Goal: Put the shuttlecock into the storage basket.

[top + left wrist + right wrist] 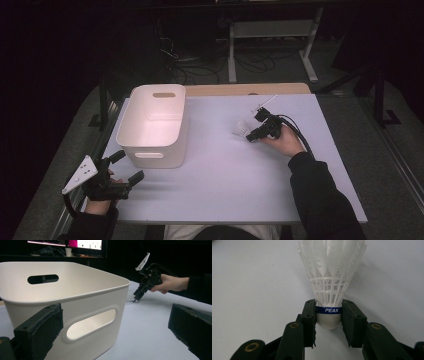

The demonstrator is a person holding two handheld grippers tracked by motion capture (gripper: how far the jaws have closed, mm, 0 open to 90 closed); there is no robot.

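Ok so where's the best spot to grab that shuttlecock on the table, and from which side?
Grip the shuttlecock by its rounded cork base, at the blue band, rather than by the thin white feathers, which look easy to crush. It lies on the table with its base towards the right gripper, so come in low from that end. The jaws already sit on either side of the band.

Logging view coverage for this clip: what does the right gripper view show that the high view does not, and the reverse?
Right gripper view: the shuttlecock in detail, with its white feather skirt, rounded white cork and a blue band reading PEAK, and the right gripper shut on that cork.

High view: the white bin at the table's left, the left gripper open in front of it, both forearms, and the floor cables beyond.

Both: the pale table, and the right gripper on the small white shuttlecock.
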